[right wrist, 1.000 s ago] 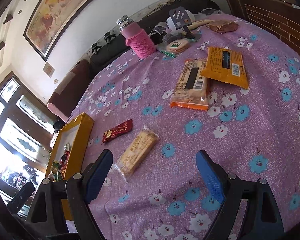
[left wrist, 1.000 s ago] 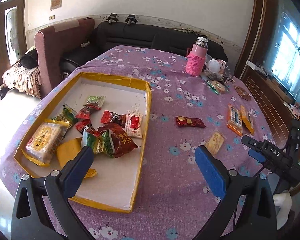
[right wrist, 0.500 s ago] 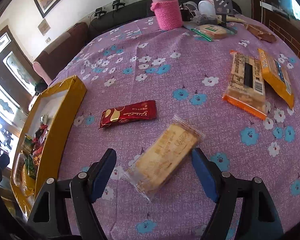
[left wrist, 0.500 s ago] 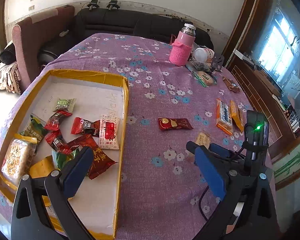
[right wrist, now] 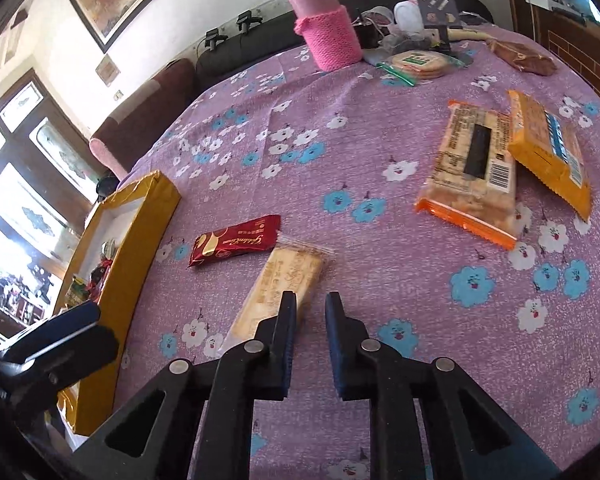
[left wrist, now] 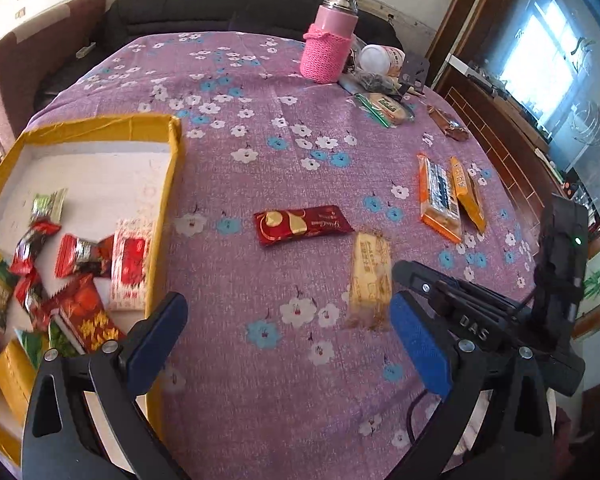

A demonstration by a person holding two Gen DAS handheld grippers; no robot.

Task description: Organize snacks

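Looked maybe halfway done. Found a good heap of wrapped snacks already lying in the yellow-rimmed box, off to the left of the left claw. Saw that claw spread wide with nothing in it, hanging over bare cloth on the bench.

Caught the right claw mid-close, down to a narrow gap with only cloth showing through. Spotted the pale biscuit pack flat on the bench, straight ahead and a touch left, its near end tucked behind the left finger. Couldn't tell whether that counted as a proper grip; seemed not quite.

Left to sort, by the look of it: that biscuit pack, the red bar just beyond and left of it, plus two orange packs further ahead to the right. Probably needed a re-aim before any lift.
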